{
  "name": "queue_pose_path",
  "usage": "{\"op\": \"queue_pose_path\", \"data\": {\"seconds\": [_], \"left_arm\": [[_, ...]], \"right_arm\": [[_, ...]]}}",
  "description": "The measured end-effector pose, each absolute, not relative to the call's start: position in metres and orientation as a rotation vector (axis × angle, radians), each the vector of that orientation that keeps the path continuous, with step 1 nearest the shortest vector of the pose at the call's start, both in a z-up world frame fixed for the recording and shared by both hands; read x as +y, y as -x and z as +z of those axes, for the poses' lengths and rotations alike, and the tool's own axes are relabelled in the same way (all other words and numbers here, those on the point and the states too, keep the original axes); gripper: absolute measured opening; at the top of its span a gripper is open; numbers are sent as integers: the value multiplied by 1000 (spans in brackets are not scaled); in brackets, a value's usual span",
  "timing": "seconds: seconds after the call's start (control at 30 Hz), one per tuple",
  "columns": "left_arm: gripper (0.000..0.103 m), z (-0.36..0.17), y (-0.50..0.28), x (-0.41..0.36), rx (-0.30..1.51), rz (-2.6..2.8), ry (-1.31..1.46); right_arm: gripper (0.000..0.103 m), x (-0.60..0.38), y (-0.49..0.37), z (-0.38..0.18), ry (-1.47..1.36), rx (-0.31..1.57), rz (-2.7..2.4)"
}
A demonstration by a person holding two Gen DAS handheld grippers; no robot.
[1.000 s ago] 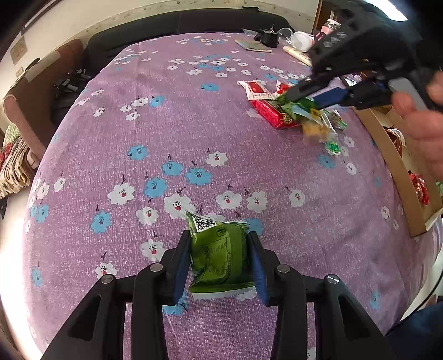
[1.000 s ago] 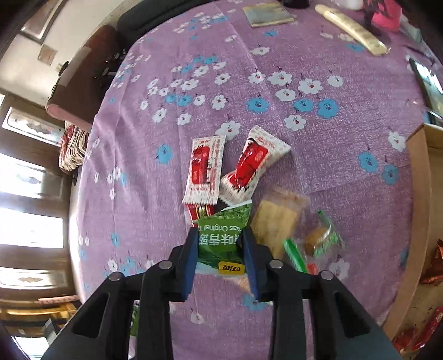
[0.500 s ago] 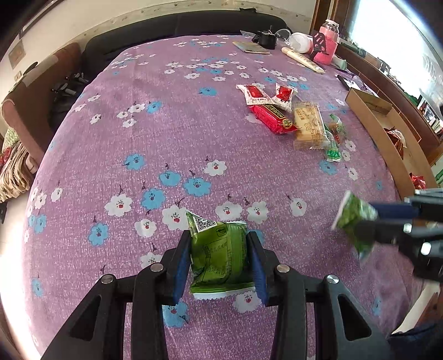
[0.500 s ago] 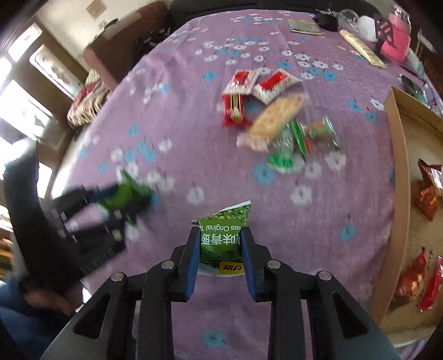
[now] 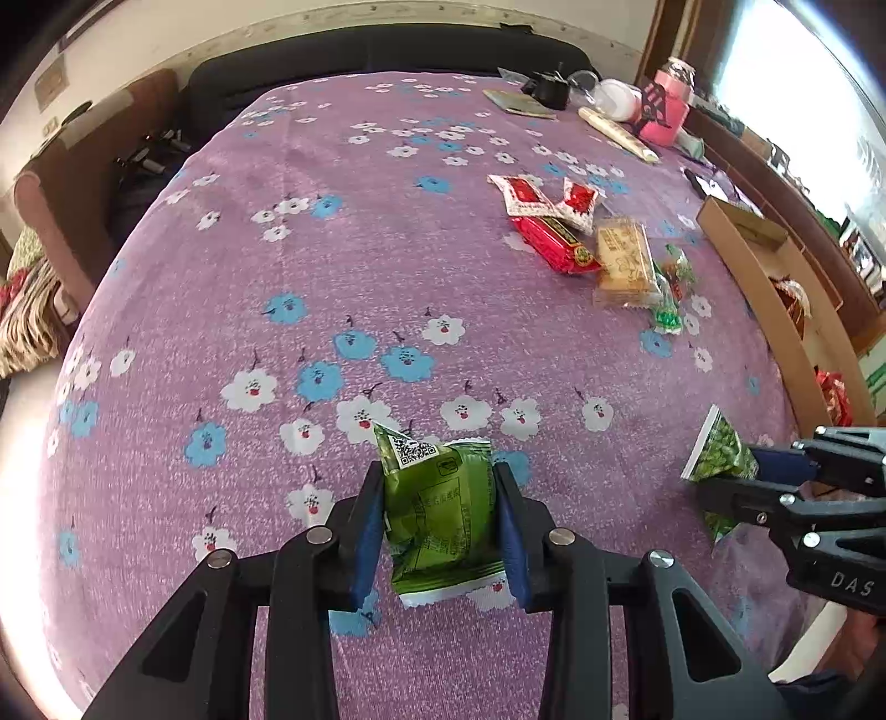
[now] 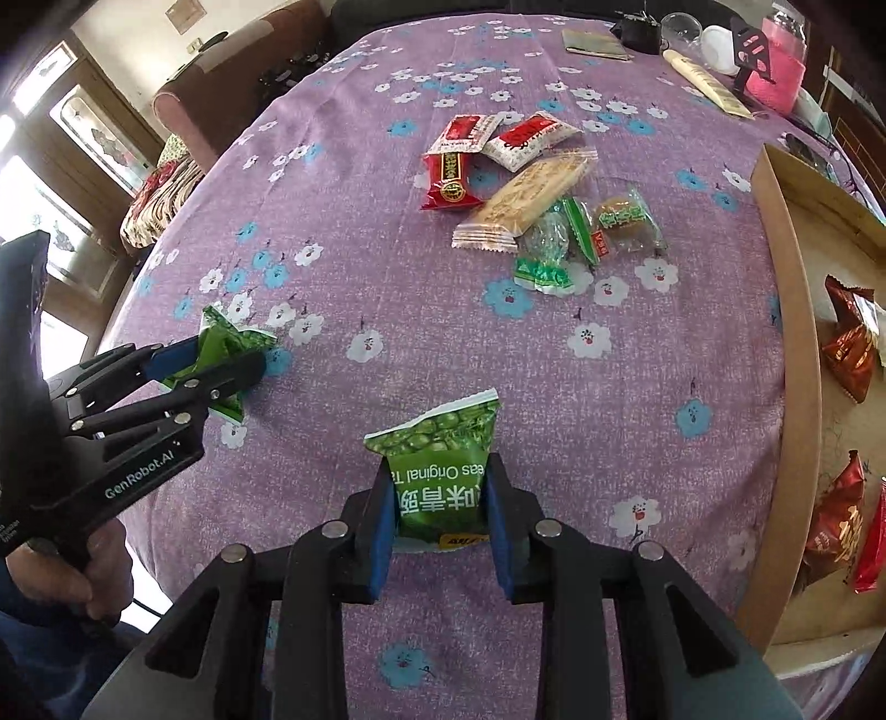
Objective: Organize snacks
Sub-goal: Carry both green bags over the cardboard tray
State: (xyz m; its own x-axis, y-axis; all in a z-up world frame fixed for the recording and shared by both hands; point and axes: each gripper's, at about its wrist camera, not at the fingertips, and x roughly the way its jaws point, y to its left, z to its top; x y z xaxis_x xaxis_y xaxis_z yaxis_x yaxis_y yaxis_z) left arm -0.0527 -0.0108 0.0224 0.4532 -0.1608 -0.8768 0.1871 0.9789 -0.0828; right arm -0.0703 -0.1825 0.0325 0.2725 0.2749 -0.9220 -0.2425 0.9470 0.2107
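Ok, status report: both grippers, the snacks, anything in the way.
Left gripper shut on green snack packet. Right gripper shut on green pea packet. Loose snack pile on cloth; cardboard tray on the right, path unobstructed.

A purple tablecloth (image 5: 343, 232) printed with white and blue flowers covers the table. At its far edge stand a pink container (image 5: 667, 111), a white lidded jar (image 5: 617, 98), a small black object (image 5: 548, 91), possibly a cup, and a flat booklet (image 5: 518, 102). A dark sofa (image 5: 387, 52) lies beyond, a brown armchair (image 6: 221, 88) beside it.
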Motion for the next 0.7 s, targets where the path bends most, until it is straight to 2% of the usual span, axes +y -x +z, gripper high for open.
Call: {"op": "queue_pose_path", "data": {"seconds": [0.7], "left_arm": [[38,42,58,-46,1054,-270,-68]], "right_arm": [[28,-219,86,52,-94,1184,329]]}}
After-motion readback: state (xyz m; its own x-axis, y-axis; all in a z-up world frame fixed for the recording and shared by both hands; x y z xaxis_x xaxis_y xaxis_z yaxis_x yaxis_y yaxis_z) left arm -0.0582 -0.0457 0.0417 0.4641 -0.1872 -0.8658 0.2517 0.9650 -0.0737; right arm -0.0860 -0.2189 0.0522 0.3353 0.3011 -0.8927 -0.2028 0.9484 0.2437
